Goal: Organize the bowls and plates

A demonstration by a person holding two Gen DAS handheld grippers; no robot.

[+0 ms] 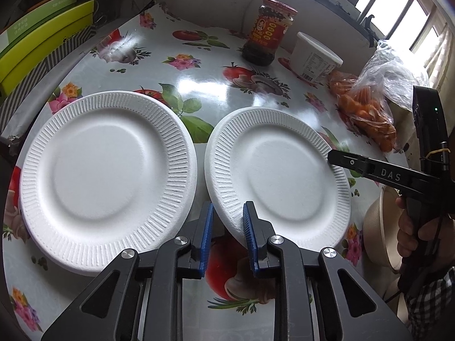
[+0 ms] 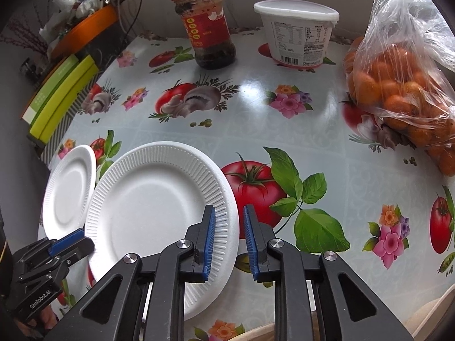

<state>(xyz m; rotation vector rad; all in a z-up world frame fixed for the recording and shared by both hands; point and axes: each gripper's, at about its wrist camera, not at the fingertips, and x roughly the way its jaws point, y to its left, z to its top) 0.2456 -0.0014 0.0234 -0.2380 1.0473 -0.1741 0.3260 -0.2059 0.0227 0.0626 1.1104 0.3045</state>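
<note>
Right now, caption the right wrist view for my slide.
Open right tongs straddle a foam plate's rim, beside a second plate.

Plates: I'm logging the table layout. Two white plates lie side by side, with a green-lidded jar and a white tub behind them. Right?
Not quite: the jar has a red lid, as the right wrist view shows. The two plates and the white tub are as you say.

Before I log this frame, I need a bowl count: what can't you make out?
1. Bowls: left wrist view, mostly behind the right gripper and hand; count unclear.
2. Right wrist view: bowls cut off by the bottom edge.
3. White tub label: print too small.
</note>
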